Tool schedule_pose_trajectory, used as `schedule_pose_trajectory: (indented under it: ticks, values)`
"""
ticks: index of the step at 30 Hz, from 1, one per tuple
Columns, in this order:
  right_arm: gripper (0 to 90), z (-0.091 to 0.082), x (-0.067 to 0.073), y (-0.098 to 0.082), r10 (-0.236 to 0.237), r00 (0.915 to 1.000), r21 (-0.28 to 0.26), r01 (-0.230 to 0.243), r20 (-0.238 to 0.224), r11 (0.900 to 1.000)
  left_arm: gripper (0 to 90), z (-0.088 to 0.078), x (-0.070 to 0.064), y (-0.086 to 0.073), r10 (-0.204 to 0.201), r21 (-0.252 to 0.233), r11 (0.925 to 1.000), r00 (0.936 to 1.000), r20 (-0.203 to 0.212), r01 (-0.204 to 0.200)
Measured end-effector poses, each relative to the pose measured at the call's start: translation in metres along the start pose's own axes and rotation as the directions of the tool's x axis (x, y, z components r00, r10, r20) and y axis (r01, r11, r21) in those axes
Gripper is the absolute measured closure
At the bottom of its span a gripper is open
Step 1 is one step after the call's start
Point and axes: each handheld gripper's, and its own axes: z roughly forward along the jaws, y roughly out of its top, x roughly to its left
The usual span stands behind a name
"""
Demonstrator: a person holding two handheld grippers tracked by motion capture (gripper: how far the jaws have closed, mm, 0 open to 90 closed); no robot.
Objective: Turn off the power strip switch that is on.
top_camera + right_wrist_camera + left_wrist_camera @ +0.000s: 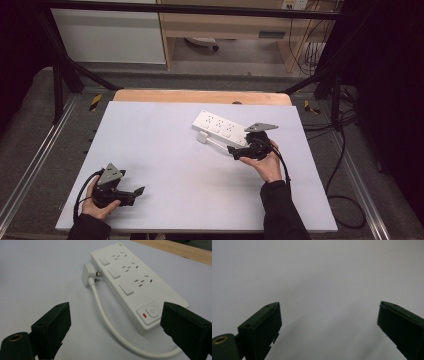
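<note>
Pale grey tabletop (pixel 165 165) carries little: at its left the left gripper (pixel 136 191) rests with jaws wide and empty. Right of centre lies the white three-socket power strip (pixel 220 128), its white plug (pixel 88 274) loose beside it, still to insert. Near it, the right gripper (pixel 233 151) gapes wide, holding nothing.

A white mat (pixel 165 165) covers the table. A white power strip (pixel 218 126) lies at an angle right of middle, its plug (pixel 202 137) just beside its near edge. The right gripper (pixel 233 151) sits just by the strip's near end, jaws apart, nothing between them. The left gripper (pixel 140 190) rests near the mat's front left corner, well apart from the strip.
</note>
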Motion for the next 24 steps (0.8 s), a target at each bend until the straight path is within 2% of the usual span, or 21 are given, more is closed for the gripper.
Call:
schedule_pose_trajectory:
  ticks: [4,12,18,24]
  values:
    - [5.9,-0.011,-0.002,-0.011,0.017,0.9999,0.023,-0.017,0.003,1.0,5.1,0.0,0.0,0.0,-0.001,-0.001,1.0,1.0,0.0,0.001]
    - [1.5,-0.029,-0.006,-0.039,0.003,1.0,0.022,-0.003,-0.009,1.0,5.1,0.0,-0.001,0.0,0.0,0.001,1.0,1.0,0.002,0.0]
    - [0.8,-0.037,-0.01,-0.061,0.028,0.9996,0.031,-0.028,-0.005,0.999,5.1,0.0,0.0,0.0,-0.003,0.002,1.0,1.0,0.0,0.003]
    - [0.7,-0.044,-0.013,-0.083,0.02,0.9997,0.05,-0.019,-0.017,0.999,5.1,0.001,-0.001,0.0,-0.002,0.003,1.0,1.0,0.003,0.002]
